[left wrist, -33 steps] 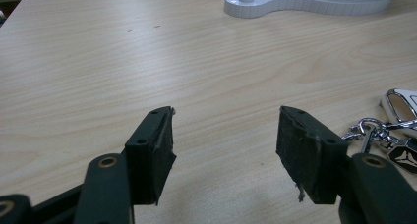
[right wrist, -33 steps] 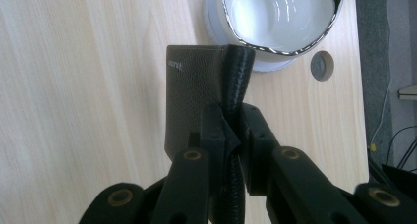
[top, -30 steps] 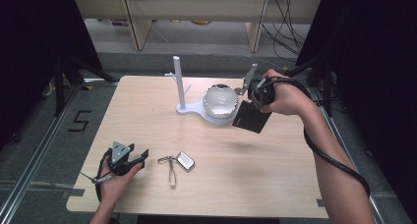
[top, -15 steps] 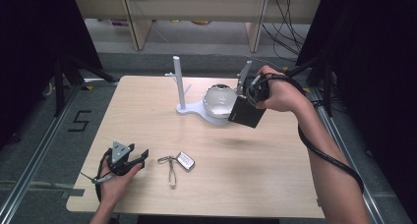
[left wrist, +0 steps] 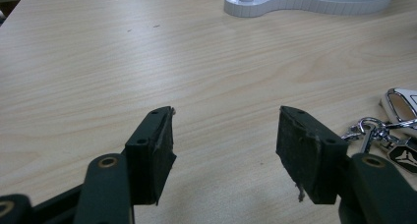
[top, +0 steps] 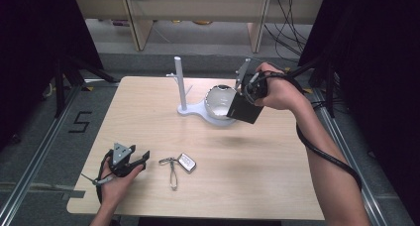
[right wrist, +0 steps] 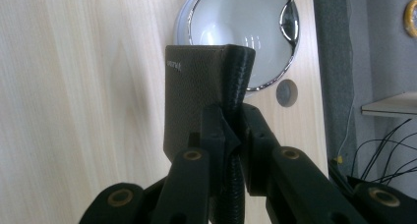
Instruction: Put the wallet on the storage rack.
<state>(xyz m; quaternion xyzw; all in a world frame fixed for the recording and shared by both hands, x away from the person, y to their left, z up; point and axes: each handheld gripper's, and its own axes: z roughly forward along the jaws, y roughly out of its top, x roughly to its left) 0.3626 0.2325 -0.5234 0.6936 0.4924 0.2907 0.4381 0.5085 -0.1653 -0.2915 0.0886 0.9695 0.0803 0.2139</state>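
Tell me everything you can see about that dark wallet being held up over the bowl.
The wallet is a dark, brownish-grey folded case with a grained, leather-like surface and a small embossed mark near one corner. The right gripper is shut on its folded edge, both black jaws pinching it. It hangs in the air, tilted, just above the shiny white bowl that sits on the white stand at the far side of the table. Nothing but the jaws appears to touch it.
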